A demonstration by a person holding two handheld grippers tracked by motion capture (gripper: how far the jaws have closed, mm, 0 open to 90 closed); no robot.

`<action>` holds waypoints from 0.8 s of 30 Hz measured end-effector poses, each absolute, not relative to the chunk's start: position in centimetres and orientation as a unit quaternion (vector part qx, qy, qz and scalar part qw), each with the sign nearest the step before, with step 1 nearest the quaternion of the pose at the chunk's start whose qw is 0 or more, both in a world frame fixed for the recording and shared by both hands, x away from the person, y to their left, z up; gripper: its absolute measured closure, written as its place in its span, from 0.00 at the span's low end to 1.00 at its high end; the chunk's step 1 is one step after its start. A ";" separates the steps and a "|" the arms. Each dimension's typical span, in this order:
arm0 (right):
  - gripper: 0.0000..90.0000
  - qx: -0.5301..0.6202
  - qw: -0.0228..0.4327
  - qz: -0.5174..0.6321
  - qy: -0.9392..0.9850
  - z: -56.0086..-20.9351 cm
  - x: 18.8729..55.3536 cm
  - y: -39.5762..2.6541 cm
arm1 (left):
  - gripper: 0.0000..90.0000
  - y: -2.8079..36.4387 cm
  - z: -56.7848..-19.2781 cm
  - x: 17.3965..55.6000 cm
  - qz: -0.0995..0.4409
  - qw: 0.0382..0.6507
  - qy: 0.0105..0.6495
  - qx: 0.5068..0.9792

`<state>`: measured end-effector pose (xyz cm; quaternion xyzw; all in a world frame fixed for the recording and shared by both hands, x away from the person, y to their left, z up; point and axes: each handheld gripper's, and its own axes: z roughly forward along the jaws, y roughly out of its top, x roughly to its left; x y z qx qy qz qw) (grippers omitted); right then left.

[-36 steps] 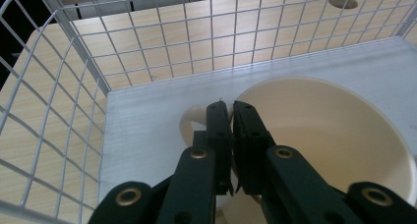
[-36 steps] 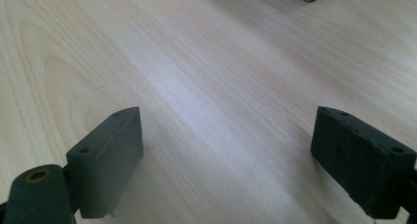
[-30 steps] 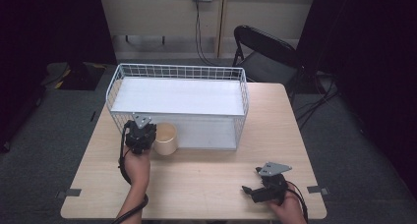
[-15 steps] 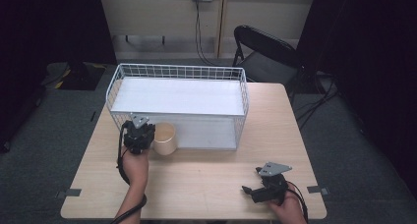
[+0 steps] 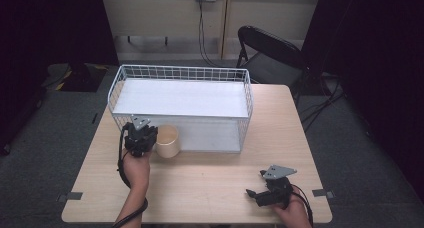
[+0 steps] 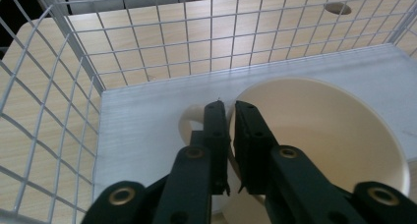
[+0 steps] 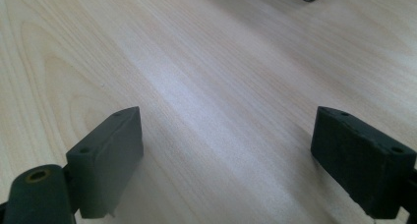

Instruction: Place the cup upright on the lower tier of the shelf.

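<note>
Left gripper [image 5: 141, 138] fingers clenched on the cream cup's [image 5: 167, 141] rim, cup on the table [image 5: 210, 188] touching the wire basket [image 5: 182, 78] front. Right gripper [image 5: 270, 192] fingers released — idle. Risk: thin rim grip — cup pivots or snags the wire when lifted.

R claw [image 7: 226, 160] wide open over bare table [image 7: 206, 62].

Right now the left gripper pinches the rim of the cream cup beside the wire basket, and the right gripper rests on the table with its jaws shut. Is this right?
Not quite. The right gripper has its jaws wide open over bare table, as the right gripper view shows. The rest holds: the left gripper pinches the rim of the cream cup beside the wire basket.
</note>
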<state>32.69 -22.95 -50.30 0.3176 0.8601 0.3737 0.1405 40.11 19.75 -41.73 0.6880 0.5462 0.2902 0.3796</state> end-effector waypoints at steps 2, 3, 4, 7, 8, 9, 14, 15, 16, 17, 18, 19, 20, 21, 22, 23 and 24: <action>0.13 0.318 0.140 0.374 0.860 -50.3 32.7 -22.9 | 0.90 19.8 -41.7 40.1 0.293 0.374 0.544 0.692; 0.13 0.318 0.140 0.374 0.860 -50.3 32.7 -23.0 | 0.89 19.8 -41.8 40.1 0.292 0.374 0.544 0.692; 0.13 0.317 0.140 0.373 0.861 -50.3 32.7 -23.0 | 0.88 19.8 -41.8 40.1 0.289 0.376 0.545 0.691; 0.13 0.317 0.140 0.373 0.860 -50.3 32.7 -23.0 | 0.83 19.9 -41.9 40.0 0.289 0.378 0.544 0.691; 0.13 0.318 0.141 0.374 0.860 -50.3 32.7 -23.0 | 0.81 19.9 -41.9 40.0 0.290 0.379 0.544 0.690; 0.13 0.318 0.140 0.374 0.860 -50.3 32.7 -23.0 | 0.79 19.9 -41.8 39.9 0.289 0.384 0.543 0.689; 0.13 0.318 0.140 0.374 0.860 -50.3 32.7 -23.0 | 0.70 19.9 -41.5 39.8 0.275 0.389 0.537 0.696; 0.13 0.318 0.140 0.374 0.860 -50.3 32.7 -22.9 | 0.63 19.9 -41.5 39.8 0.274 0.390 0.536 0.696; 0.13 0.318 0.140 0.374 0.860 -50.3 32.7 -22.9 | 0.63 20.0 -41.4 39.7 0.271 0.393 0.536 0.696; 0.13 0.318 0.140 0.374 0.860 -50.3 32.7 -23.0 | 0.61 20.1 -41.3 39.7 0.268 0.396 0.534 0.697; 0.13 0.318 0.140 0.374 0.860 -50.3 32.7 -23.0 | 0.58 20.1 -41.3 39.6 0.266 0.398 0.533 0.698; 0.13 0.318 0.140 0.374 0.860 -50.3 32.7 -23.0 | 0.55 20.2 -41.2 39.6 0.261 0.399 0.531 0.701; 0.13 0.318 0.141 0.374 0.860 -50.3 32.7 -22.9 | 0.52 20.3 -41.2 39.5 0.259 0.400 0.528 0.703; 0.13 0.318 0.141 0.374 0.860 -50.3 32.7 -23.0 | 0.50 20.3 -41.2 39.4 0.257 0.401 0.525 0.706; 0.13 0.318 0.141 0.374 0.860 -50.3 32.7 -23.0 | 0.47 20.4 -41.2 39.3 0.256 0.402 0.523 0.706; 0.13 0.318 0.140 0.374 0.860 -50.3 32.7 -22.9 | 0.43 20.5 -41.1 39.2 0.254 0.405 0.521 0.707; 0.13 0.318 0.141 0.374 0.860 -50.3 32.7 -23.0 | 0.43 20.5 -41.1 39.1 0.250 0.408 0.520 0.708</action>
